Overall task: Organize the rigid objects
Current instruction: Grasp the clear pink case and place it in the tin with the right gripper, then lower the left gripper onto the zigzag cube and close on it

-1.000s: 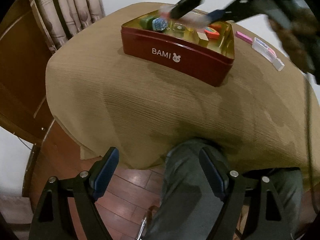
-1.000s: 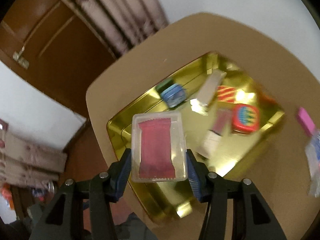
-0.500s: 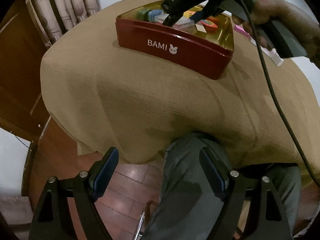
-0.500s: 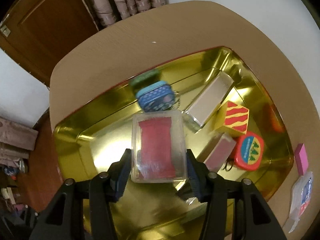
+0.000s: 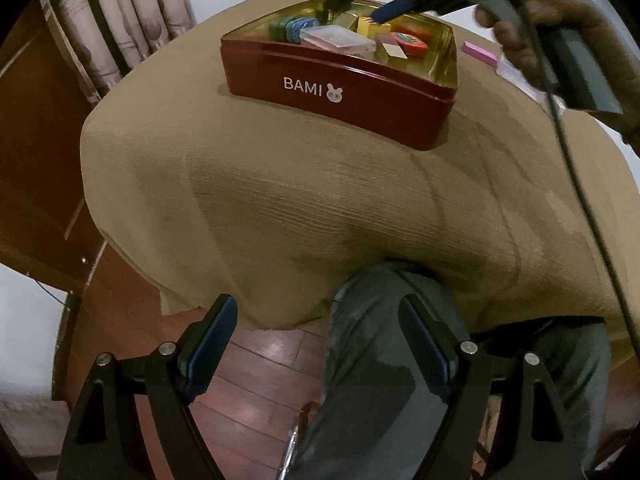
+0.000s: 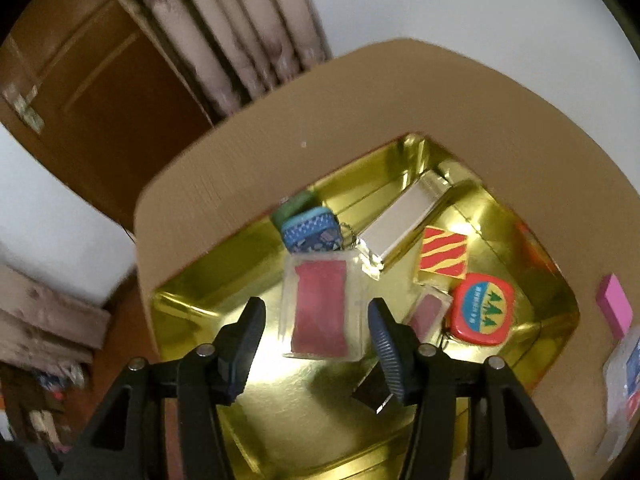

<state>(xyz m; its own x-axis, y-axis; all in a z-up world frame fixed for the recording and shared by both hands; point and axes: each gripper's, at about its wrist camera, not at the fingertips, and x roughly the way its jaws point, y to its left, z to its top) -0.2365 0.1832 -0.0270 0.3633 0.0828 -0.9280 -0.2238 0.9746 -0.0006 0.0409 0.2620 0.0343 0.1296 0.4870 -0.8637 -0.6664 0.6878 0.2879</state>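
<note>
Left gripper [image 5: 318,344] low at near table edge, jaws spread wide, nothing between them; wooden floor [image 5: 256,364] and grey trouser leg [image 5: 384,360] beyond. Red tin [image 5: 340,88] marked BAMI on tan tablecloth [image 5: 280,200], well ahead of left gripper. Inside tin, left to right: green piece [image 6: 296,206] and blue patterned case [image 6: 312,234] at far left wall, clear box with red insert [image 6: 320,306] lying on gold floor, silver-faced box [image 6: 404,220], yellow block with red stripes [image 6: 444,254], round-cornered red tin [image 6: 482,308]. Right gripper [image 6: 316,334] above tin, jaws parted, pads either side of clear box, apart from it. Pink block [image 6: 614,310] on cloth outside tin, right.
</note>
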